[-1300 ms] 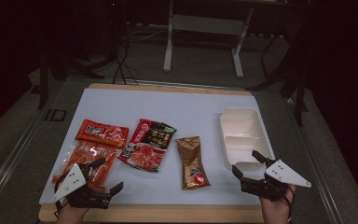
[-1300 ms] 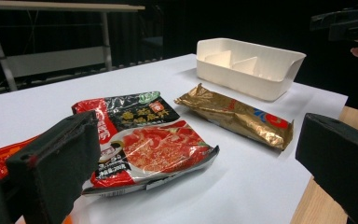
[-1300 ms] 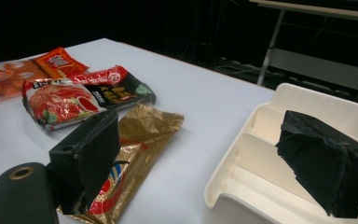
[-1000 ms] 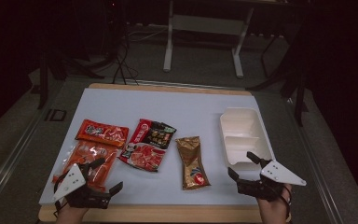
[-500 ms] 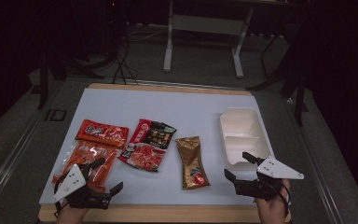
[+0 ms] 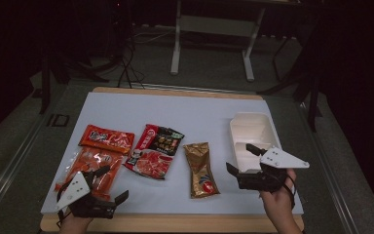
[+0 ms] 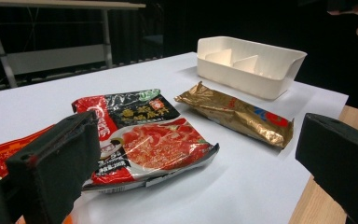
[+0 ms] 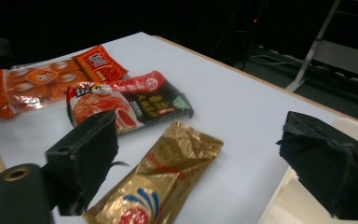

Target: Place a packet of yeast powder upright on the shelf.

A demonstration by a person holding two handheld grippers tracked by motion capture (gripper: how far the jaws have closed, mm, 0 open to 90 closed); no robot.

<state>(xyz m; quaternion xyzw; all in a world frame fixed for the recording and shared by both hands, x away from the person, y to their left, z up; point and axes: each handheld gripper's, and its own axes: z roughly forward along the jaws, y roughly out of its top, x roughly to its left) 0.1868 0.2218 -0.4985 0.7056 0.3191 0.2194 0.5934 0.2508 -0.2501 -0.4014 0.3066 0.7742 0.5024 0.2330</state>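
Observation:
Several snack packets lie on the white table top [image 6: 199, 109]. A gold packet [image 6: 200, 169] [image 8: 168, 177] [image 7: 235, 114] lies in the middle front, just left of my right gripper [image 6: 238, 157] [image 8: 203, 130], which hovers open and holds nothing. A red and black packet [image 6: 155, 150] [image 7: 144, 135] [image 8: 135, 100] lies further left. My left gripper [image 6: 113, 183] [image 7: 198, 135] is open at the front left, over the near end of an orange see-through packet [image 6: 90, 163] [image 8: 28, 88]. A red-orange packet [image 6: 106, 139] [image 8: 98, 63] lies behind that one.
A white divided container [image 6: 253, 127] [image 7: 249, 63] stands at the right, partly behind my right gripper. The table's wooden front edge [image 6: 175, 223] runs between the person's hands. Beyond the far edge are a dark floor, cables and a metal stand [image 6: 212, 29].
My right gripper has drifted left and slightly nearer, away from the container and toward the gold packet. The left gripper has stayed almost still. Both stay open.

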